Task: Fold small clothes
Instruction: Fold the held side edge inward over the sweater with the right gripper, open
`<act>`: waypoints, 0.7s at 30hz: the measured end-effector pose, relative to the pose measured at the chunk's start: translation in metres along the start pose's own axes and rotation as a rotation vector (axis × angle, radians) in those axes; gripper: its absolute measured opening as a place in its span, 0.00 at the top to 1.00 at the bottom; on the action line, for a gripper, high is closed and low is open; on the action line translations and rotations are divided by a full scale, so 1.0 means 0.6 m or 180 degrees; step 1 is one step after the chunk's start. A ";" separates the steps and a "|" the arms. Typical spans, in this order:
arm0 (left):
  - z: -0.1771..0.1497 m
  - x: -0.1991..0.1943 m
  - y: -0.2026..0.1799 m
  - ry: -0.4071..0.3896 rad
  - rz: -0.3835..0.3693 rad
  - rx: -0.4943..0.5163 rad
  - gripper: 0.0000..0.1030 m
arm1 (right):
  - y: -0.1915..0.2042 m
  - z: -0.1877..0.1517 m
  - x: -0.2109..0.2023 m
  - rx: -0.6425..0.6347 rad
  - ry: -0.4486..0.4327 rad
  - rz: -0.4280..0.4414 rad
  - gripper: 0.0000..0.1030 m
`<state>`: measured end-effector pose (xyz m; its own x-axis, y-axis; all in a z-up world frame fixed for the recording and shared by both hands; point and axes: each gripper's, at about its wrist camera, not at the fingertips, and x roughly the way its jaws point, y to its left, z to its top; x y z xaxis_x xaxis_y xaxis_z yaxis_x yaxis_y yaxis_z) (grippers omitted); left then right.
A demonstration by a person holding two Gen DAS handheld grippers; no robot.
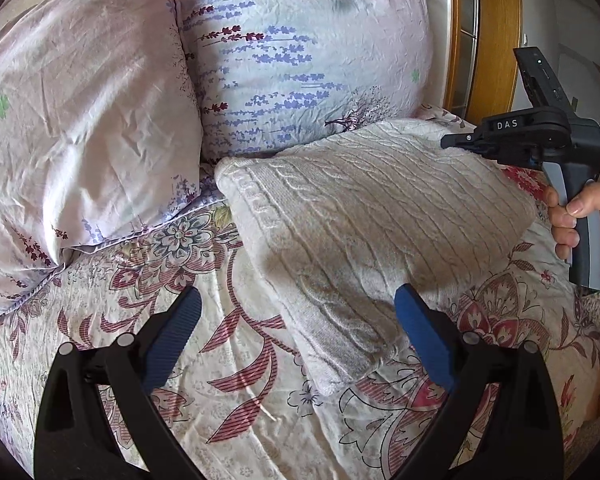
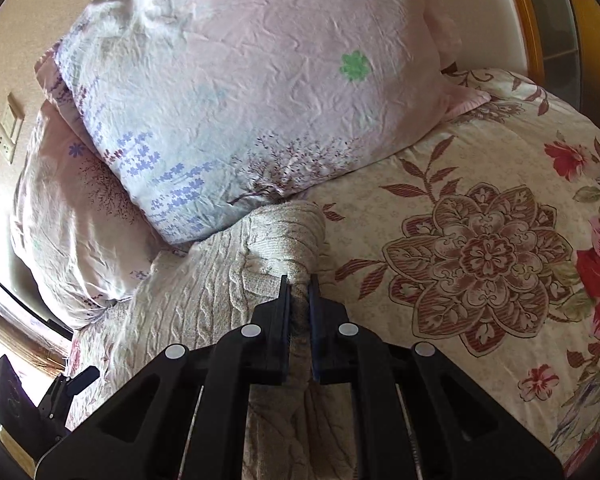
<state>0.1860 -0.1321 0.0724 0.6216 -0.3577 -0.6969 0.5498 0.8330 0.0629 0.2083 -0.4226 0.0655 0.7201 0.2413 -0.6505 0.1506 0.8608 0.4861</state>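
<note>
Holding the white knit sweater (image 1: 364,216) edge clamped, the right gripper (image 2: 299,292) should carry it across squarely; the left gripper (image 1: 298,312), spread apart, pins the near hem on the bed (image 1: 228,400)

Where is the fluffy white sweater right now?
The white sweater lies on the flowery bedspread, just below the lavender pillow. The right tongs pinch its far corner; the open left tongs hover over its near end.

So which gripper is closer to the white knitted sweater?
The right. The right gripper is shut on a bunched edge of the white knitted sweater. The left gripper is open, poised over its near corner without gripping it.
</note>
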 end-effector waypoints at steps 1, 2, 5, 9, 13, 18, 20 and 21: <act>-0.001 0.001 0.000 0.0014 -0.0002 0.0006 0.06 | -0.002 -0.001 0.009 0.0009 0.0057 -0.0032 0.92; -0.003 0.002 0.000 0.0026 -0.0007 0.0019 0.06 | -0.002 -0.002 0.014 0.0014 0.0110 -0.0016 0.92; -0.010 0.003 -0.001 0.0042 -0.0027 0.0040 0.06 | -0.007 -0.002 -0.002 0.0107 0.0090 0.0205 0.91; -0.015 0.009 0.004 0.0083 -0.0075 -0.0012 0.06 | -0.021 -0.004 -0.031 0.0273 0.0018 0.0332 0.84; -0.018 0.018 0.008 0.0126 -0.0090 -0.0055 0.06 | -0.030 -0.008 -0.018 0.0352 0.0165 0.0429 0.84; -0.023 0.024 0.016 0.0173 -0.0127 -0.0115 0.06 | -0.032 -0.014 -0.007 0.0422 0.0222 0.0596 0.84; -0.023 0.026 0.019 0.0180 -0.0167 -0.0155 0.06 | -0.036 -0.012 -0.009 0.0486 0.0224 0.0676 0.84; -0.022 0.027 0.020 0.0183 -0.0187 -0.0176 0.06 | -0.036 -0.011 -0.010 0.0492 0.0219 0.0708 0.81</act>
<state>0.1952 -0.1223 0.0525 0.5553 -0.3832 -0.7381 0.5518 0.8338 -0.0178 0.1962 -0.4398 0.0548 0.7002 0.4512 -0.5534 0.0994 0.7059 0.7013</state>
